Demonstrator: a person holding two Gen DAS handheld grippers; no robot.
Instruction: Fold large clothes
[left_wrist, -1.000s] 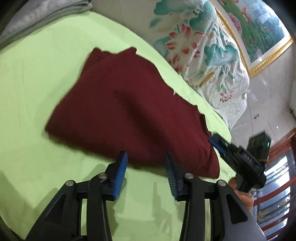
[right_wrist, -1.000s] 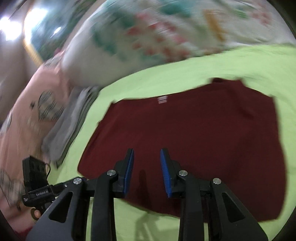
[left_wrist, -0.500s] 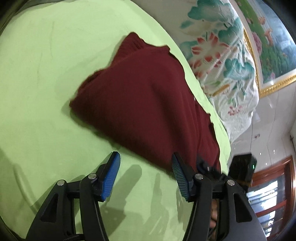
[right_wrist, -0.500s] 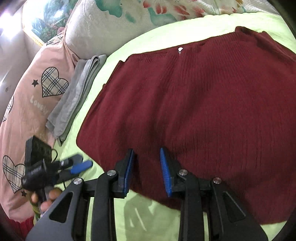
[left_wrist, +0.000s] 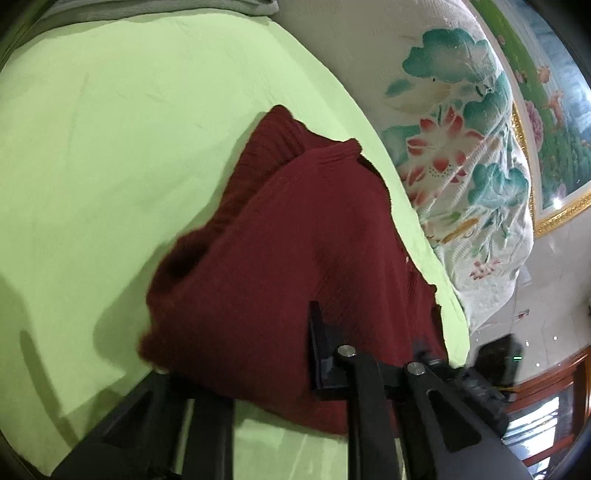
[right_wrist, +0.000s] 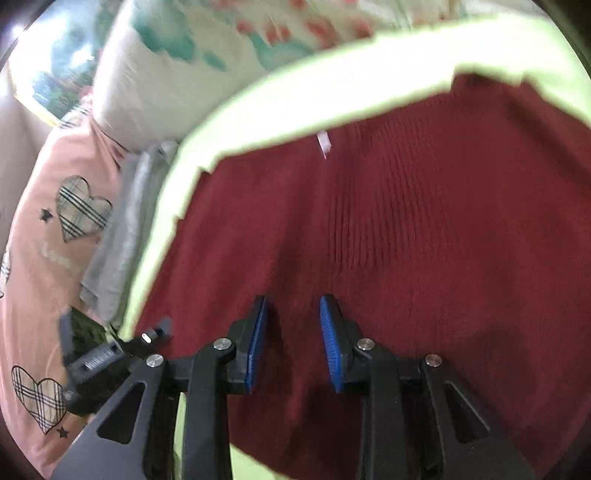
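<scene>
Left wrist view: the left hand-held gripper (left_wrist: 258, 354) at the bottom of the frame has just been closing its jaws, and a bunched fold of the dark red sweater (left_wrist: 295, 240) sits between them. The right finger presses into the knit; the left one is buried under the cloth, so the grip reads as a pinch on the near hem. The sweater lies across the middle of the frame on the lime-green bedsheet (left_wrist: 110, 147), with a floral pillow (left_wrist: 461, 129) at upper right. The risk here is a thin bite: if only the top layer is caught, the lower layer could stay behind when lifted and the fold would come out uneven.

Right wrist view: the right hand-held gripper (right_wrist: 291, 343) at lower centre stands partly spread, blue pads apart, over the sweater (right_wrist: 406, 240) with no cloth gathered between them, as far as the blurred frame shows. The knit fills the centre and right; folded grey cloth (right_wrist: 122, 229) and a pink heart-print pillow (right_wrist: 48, 240) lie at left. Should this side close late or miss the hem, a one-sided lift could drag the garment askew across the sheet.
</scene>
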